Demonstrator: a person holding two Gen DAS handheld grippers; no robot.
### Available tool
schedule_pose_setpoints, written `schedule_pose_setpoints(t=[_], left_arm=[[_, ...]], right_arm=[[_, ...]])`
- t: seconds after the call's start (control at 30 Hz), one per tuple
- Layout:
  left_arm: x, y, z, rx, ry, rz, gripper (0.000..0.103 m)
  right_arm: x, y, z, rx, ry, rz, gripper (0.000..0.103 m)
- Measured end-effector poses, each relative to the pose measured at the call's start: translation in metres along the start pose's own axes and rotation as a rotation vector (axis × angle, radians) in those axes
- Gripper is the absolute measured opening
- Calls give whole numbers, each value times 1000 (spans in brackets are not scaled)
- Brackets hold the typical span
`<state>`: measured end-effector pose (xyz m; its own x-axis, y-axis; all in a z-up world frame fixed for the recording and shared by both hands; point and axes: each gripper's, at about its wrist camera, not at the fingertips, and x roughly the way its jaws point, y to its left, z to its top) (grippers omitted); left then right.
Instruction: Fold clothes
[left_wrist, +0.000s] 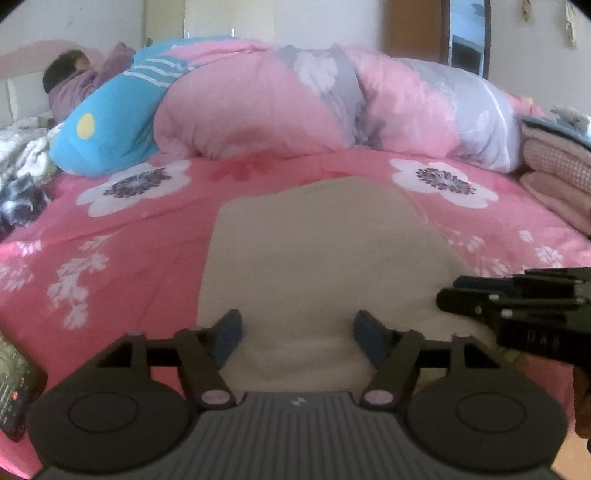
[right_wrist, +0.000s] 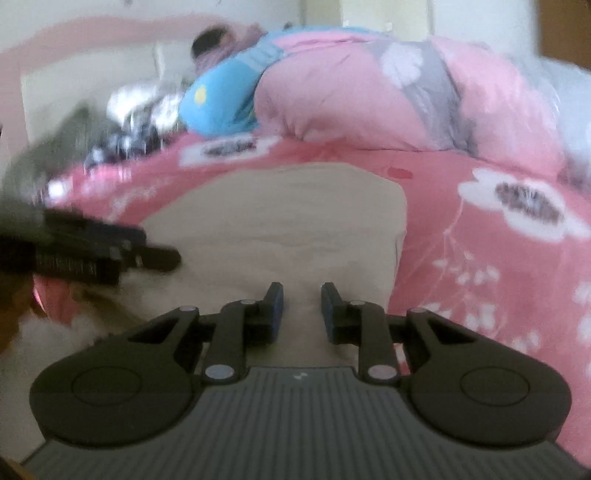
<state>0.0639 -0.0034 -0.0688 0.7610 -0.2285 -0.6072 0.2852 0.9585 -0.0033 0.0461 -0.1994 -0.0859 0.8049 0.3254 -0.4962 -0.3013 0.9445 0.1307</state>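
Left wrist view showed the left jaws (left_wrist: 297, 332) standing wide apart over the near end of the beige garment (left_wrist: 314, 258), nothing clamped between them. That garment lay flat on the pink bed (left_wrist: 122, 251), stretching away ahead of both sets of jaws, its far edge short of the duvet (left_wrist: 258, 103) heaped beyond. The right jaws (right_wrist: 302, 308) stood only a little apart over the same near end, pads (right_wrist: 277, 295) on either side of a strip of cloth; whether they pinched a thin fold or hung just above it could not be told. Each gripper appeared at the edge of the other's view, close beside it.

Risks, as judged: with the left jaws free and the right grip uncertain, a lift could raise one corner alone and skew the fold. The two grippers sat near enough to knock together. A phone (left_wrist: 14, 387) lay left of the left jaws at the bed's edge; dragged cloth or a sideways sweep could push it off.
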Motion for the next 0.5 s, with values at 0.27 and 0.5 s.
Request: schedule_pose_setpoints(t=[0.27,0.5], left_arm=[[-1,-2,1,-35,17,0,85],[-7,-2,7,-67,32,13,90]], right_arm=[[4,-8,-3,90,0,35,22],[3,-11,-4,115,0,42,22]])
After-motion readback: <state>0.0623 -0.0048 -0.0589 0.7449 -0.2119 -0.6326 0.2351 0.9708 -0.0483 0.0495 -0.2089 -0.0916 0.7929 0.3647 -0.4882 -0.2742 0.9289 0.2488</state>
